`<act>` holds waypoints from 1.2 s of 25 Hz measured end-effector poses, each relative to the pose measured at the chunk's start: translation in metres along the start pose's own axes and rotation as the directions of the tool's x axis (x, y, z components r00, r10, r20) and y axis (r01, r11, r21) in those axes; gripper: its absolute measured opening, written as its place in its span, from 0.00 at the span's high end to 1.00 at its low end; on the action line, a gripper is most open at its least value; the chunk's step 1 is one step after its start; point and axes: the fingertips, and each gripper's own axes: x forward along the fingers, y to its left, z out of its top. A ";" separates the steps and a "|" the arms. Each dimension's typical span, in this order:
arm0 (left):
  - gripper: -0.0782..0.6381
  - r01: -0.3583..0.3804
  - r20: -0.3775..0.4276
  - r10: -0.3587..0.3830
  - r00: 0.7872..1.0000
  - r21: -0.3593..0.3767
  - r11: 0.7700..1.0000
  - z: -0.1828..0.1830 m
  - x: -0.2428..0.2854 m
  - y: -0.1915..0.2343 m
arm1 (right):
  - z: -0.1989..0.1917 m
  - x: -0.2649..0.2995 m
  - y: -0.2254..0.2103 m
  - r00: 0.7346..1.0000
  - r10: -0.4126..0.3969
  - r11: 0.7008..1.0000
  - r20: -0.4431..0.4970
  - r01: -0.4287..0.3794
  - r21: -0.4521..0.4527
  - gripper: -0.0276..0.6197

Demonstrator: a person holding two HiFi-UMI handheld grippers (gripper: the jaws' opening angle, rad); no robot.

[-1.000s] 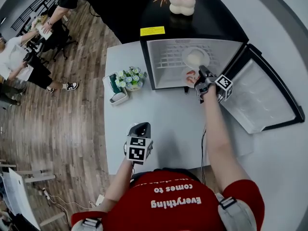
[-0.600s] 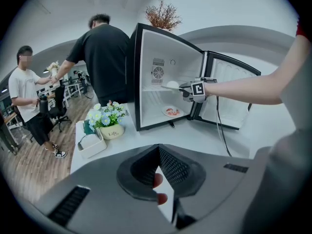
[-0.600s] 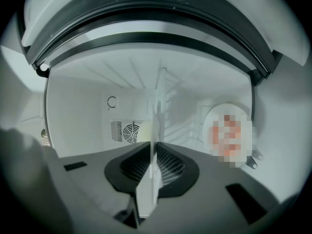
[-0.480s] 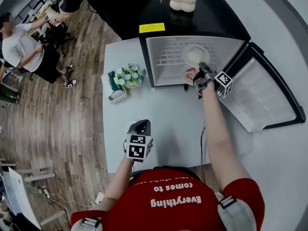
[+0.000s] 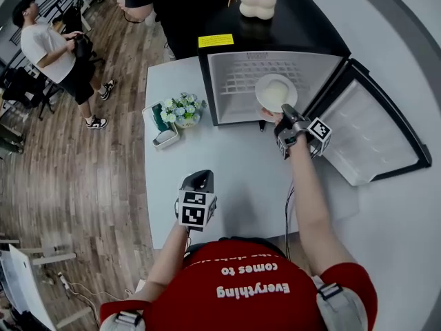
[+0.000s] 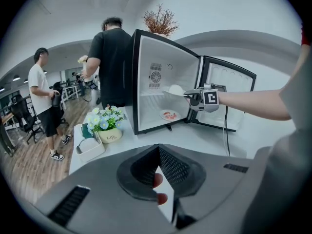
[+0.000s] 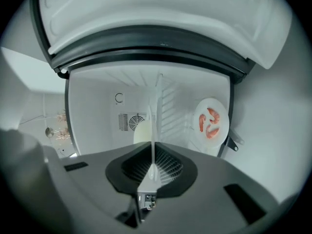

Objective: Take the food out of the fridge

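A small black fridge (image 5: 234, 81) stands open on the white table (image 5: 227, 171). My right gripper (image 5: 281, 121) is shut on the near rim of a white plate (image 5: 275, 92) carrying a pale bun (image 5: 278, 88). Its jaws have just been closing on that rim. In the right gripper view the plate (image 7: 155, 126) shows edge-on between the jaws, with the bun (image 7: 141, 133) to its left. A second plate with shrimp (image 7: 212, 123) lies on the fridge floor (image 6: 169, 115). My left gripper (image 5: 200, 180) hovers near the table's front, shut and empty (image 6: 158, 152).
The fridge door (image 5: 372, 126) hangs open to the right. A flower pot (image 5: 184, 111) and a white tray (image 5: 164, 138) stand left of the fridge. A vase (image 5: 258, 4) tops the fridge. A cable (image 5: 289, 209) runs across the table. People stand at the far left (image 5: 58, 47).
The right gripper has closed on the plate's rim and drawn the plate with the bun toward the fridge's front. The left gripper has stayed put. The people in the background have shifted.
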 end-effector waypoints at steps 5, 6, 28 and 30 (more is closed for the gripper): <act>0.89 0.002 0.008 -0.002 1.000 0.002 1.000 -0.004 -0.009 0.002 | -0.030 -0.039 0.009 0.998 0.051 0.998 -0.033 -0.050 0.043 0.92; 0.89 0.003 0.008 -0.003 1.000 0.003 1.000 -0.004 -0.011 0.003 | -0.036 -0.047 0.010 0.998 0.057 0.997 -0.039 -0.055 0.046 0.92; 0.89 -0.014 0.018 0.015 1.000 -0.049 0.999 -0.057 -0.046 0.018 | -0.181 -0.132 -0.045 0.963 0.014 0.999 -0.267 -0.004 0.036 0.92; 0.89 -0.023 0.016 0.024 1.000 -0.063 0.998 -0.068 -0.050 0.019 | -0.191 -0.138 -0.056 0.958 0.002 0.999 -0.286 0.009 0.035 0.92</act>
